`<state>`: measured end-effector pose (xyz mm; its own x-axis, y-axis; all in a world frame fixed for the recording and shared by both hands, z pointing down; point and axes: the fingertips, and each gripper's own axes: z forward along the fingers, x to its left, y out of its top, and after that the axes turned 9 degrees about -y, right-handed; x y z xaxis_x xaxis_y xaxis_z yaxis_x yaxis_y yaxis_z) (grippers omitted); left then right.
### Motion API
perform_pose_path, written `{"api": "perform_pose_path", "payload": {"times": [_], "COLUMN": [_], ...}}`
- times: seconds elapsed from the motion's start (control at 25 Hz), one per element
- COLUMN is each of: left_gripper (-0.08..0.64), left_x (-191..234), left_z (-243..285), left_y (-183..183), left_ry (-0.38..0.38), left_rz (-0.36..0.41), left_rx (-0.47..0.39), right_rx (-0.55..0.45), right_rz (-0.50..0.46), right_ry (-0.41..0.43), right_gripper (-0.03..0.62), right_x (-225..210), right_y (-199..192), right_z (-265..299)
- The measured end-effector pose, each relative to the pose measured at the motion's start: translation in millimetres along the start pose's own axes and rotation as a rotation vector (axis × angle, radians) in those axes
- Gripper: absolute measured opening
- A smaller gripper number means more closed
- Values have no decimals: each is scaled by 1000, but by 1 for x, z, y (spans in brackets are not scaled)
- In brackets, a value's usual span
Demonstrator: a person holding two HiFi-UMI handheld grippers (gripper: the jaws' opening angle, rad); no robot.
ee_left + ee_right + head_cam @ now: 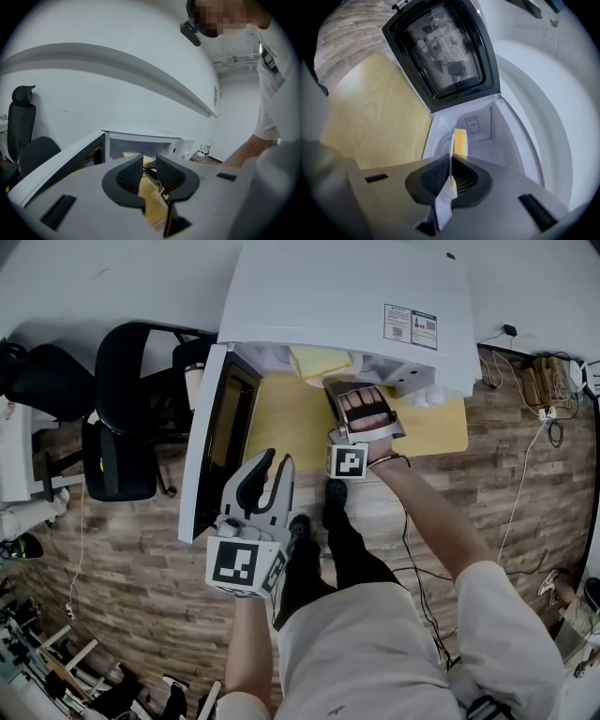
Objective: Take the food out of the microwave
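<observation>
Even, diffuse indoor light is spread over all three views, and only soft shadows are cast. The glossy white box-shaped microwave top [347, 296] is nearly washed out. Straight lines are bent towards the edges, and both gripper views are ringed by dark vignetting. Reflections are carried by the black-framed glass door [445, 51]. The thin white plate rim [452, 145], close to the lens, is blurred.

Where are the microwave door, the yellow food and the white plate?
microwave door [440, 51], right gripper view, on its dark mesh window.
yellow food [461, 141], right gripper view, on its yellow side face.
white plate [452, 149], right gripper view, on its thin rim, seen edge-on.
</observation>
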<state>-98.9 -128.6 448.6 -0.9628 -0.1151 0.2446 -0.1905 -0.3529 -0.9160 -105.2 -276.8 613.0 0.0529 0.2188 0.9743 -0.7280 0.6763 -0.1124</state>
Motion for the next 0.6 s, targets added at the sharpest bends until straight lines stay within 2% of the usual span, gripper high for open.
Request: {"api": "perform_pose_path", "payload": {"times": [0.24, 0.4, 0.6], "left_gripper": [81, 81, 81], "left_x": [-6, -10, -15], "left_z": [-13, -27, -42], "left_y": [5, 7, 8], "left_ry": [-31, -52, -80], "left_rz": [16, 30, 40], "left_rx": [-11, -15, -23], "right_rx": [5, 9, 26], "right_rz": [7, 53, 19], "right_ry": [-28, -46, -23], "right_gripper": [11, 12, 11], "right_x": [-8, 14, -21], "right_y": [9, 14, 28], "right_z": [-24, -42, -70]}}
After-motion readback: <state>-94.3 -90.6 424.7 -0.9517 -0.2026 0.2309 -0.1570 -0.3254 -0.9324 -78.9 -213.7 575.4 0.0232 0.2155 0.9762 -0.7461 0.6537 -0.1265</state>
